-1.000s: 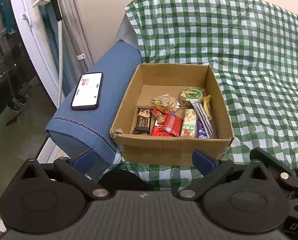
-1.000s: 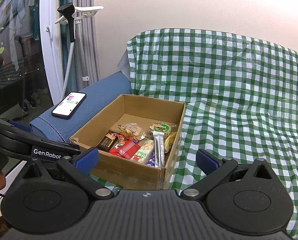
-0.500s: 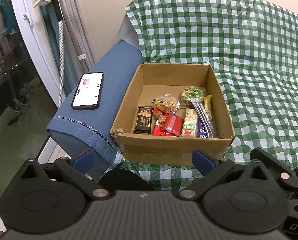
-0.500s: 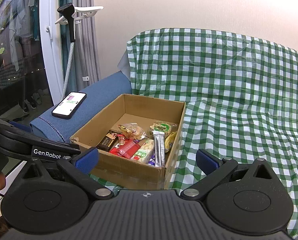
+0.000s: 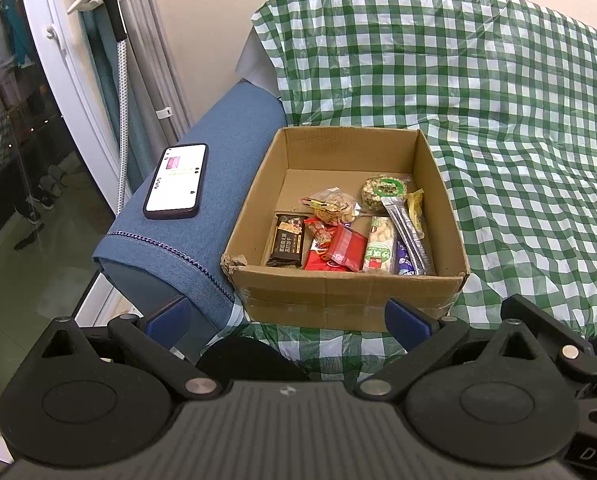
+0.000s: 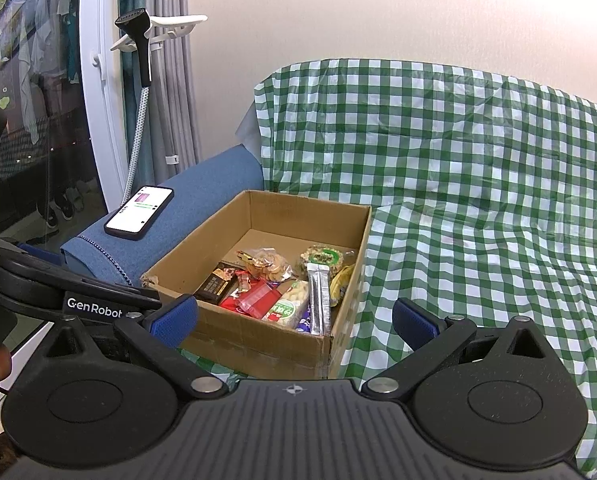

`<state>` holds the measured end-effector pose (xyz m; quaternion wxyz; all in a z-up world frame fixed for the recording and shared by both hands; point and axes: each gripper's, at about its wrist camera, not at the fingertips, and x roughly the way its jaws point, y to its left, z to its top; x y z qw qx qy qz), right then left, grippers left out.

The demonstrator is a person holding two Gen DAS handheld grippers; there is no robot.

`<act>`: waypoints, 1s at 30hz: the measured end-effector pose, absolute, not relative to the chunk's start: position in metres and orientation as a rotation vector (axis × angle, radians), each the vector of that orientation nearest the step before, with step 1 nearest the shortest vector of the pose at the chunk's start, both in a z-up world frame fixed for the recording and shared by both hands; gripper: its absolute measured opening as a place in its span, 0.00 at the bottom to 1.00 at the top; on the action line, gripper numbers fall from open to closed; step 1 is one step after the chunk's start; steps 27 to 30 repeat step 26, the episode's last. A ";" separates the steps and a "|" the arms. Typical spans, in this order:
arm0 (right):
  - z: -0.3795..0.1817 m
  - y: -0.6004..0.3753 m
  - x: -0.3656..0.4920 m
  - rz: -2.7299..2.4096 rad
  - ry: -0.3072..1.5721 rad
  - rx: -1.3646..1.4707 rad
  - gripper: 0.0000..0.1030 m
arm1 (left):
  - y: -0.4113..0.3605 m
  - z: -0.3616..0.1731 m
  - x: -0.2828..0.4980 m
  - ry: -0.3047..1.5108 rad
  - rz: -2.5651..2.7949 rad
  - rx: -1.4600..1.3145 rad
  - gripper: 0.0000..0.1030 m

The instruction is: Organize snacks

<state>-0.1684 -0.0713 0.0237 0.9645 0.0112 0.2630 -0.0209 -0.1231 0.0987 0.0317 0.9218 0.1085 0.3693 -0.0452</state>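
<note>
- Next to nothing has changed from the frames before: the box, the snacks and the phone lie just where they did, and both grippers hold nearly the same pose.
- The left gripper (image 5: 288, 318) hangs in front of the near wall of the cardboard box (image 5: 346, 296), its jaws wide apart with nothing between them.
- The right gripper (image 6: 294, 320) sits just before the box's near right corner, jaws equally wide apart and empty.
- The box rests on a sofa covered by a green-and-white checked cloth (image 5: 518, 140), pushed against the blue armrest (image 5: 202, 208).
- The snacks are bunched in the near half of the box; the far half of its floor is bare.
- From left to right there: a dark brown bar (image 5: 287, 240), red wrappers (image 5: 340, 250), a white-and-green packet of nuts (image 5: 380, 250), and a long silver stick pack (image 5: 406, 234) by the right wall.
- Behind them lie a clear bag of biscuits (image 5: 332, 208) and a round pack with a green label (image 5: 384, 191).
- A phone (image 5: 177, 180) with its screen lit lies flat on the armrest.
</note>
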 end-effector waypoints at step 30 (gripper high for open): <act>0.018 -0.073 -0.161 -0.034 0.550 0.047 0.99 | 0.090 0.021 -0.117 0.809 -0.076 0.236 1.00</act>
